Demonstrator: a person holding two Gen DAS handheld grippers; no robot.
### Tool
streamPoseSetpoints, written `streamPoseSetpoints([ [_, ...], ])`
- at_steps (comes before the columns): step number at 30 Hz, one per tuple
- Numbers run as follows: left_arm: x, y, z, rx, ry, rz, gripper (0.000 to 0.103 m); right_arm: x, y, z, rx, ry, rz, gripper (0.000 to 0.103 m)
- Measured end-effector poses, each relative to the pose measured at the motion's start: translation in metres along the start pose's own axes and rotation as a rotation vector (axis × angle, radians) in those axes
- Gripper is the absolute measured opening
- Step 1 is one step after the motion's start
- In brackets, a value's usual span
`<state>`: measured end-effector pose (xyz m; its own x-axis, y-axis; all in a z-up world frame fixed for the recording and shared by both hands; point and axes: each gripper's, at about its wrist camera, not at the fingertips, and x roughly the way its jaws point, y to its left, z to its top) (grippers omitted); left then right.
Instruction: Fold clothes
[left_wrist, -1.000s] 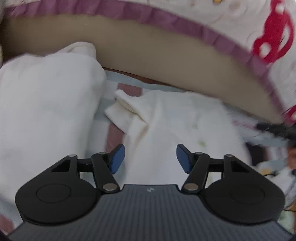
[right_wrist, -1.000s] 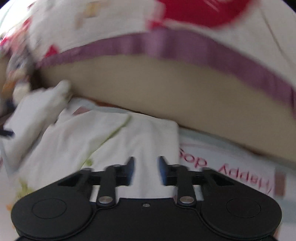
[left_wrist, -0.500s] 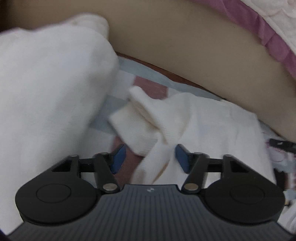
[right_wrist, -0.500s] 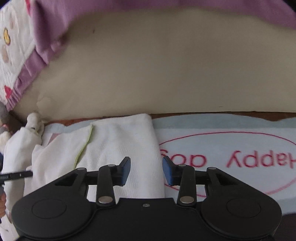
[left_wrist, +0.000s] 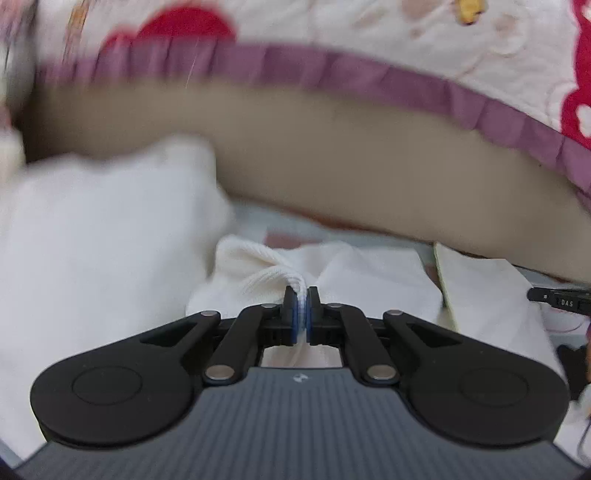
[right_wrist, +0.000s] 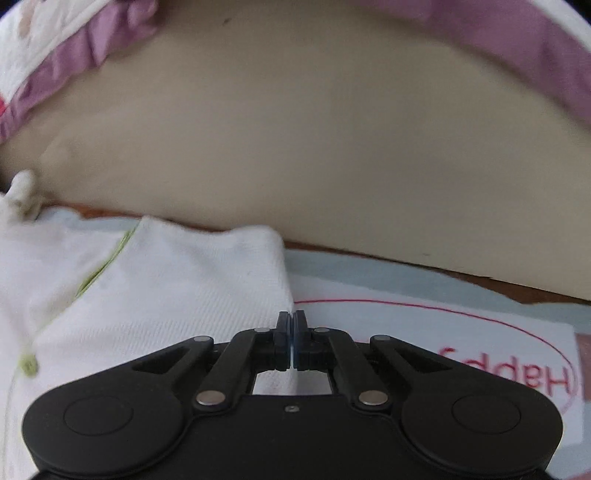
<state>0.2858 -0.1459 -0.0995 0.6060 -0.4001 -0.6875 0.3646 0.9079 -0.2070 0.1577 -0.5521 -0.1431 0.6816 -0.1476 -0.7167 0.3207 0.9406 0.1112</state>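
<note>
In your left wrist view, a blurred heap of white cloth fills the left side of the frame, and just to its right the white knit garment you are folding lies low and centre on the mat. Your left gripper has its blue pads pressed together on a bunched, ribbed fold of that garment, which rises in a small ridge between the fingers. To the right, a flatter pale panel with a greenish edge lies on the mat, and the black tip of the other tool pokes in at the right edge. Behind everything a tan wall-like surface runs across the frame, topped by a quilt with a purple border, so there is little room beyond the cloth. In your right wrist view, the same garment spreads from the left edge to the centre, a thin green seam running through it, and its right edge drops straight down to your right gripper. Those jaws are closed tight at that edge; whether cloth sits between them, you cannot tell. To the right lies open mat with a red oval and upside-down red lettering.
</note>
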Motion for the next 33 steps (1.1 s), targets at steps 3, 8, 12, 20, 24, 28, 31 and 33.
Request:
streamPoseSetpoints([
  [3,-0.003,0.001,-0.017,-0.036,0.031,-0.054,0.003,-0.019,0.009,0.001,0.024,-0.052,0.056,0.001],
  [8,-0.022,-0.005,-0.052,-0.041,0.079,-0.130,0.003,-0.077,0.025,-0.008,0.108,-0.119,0.481,0.003],
  [12,-0.046,-0.012,-0.085,-0.028,0.135,-0.180,0.003,-0.089,0.074,-0.048,-0.229,0.156,0.794,0.002],
  [20,-0.090,0.006,-0.122,-0.023,0.085,-0.194,0.003,-0.080,0.080,-0.070,-0.267,0.364,0.699,0.010],
  [24,-0.110,0.026,-0.122,-0.061,0.001,-0.185,0.003,-0.088,0.080,-0.051,-0.181,0.277,0.638,0.021],
  [28,-0.115,0.022,-0.121,-0.065,-0.014,-0.153,0.003,-0.104,0.102,-0.047,-0.249,0.186,0.601,0.034],
  [31,-0.120,0.014,-0.125,-0.059,-0.015,-0.181,0.003,-0.096,0.139,-0.053,-0.316,0.187,0.515,0.033],
  [33,-0.117,0.007,-0.129,-0.042,-0.001,-0.180,0.003,-0.091,0.151,-0.056,-0.315,0.173,0.425,0.034],
])
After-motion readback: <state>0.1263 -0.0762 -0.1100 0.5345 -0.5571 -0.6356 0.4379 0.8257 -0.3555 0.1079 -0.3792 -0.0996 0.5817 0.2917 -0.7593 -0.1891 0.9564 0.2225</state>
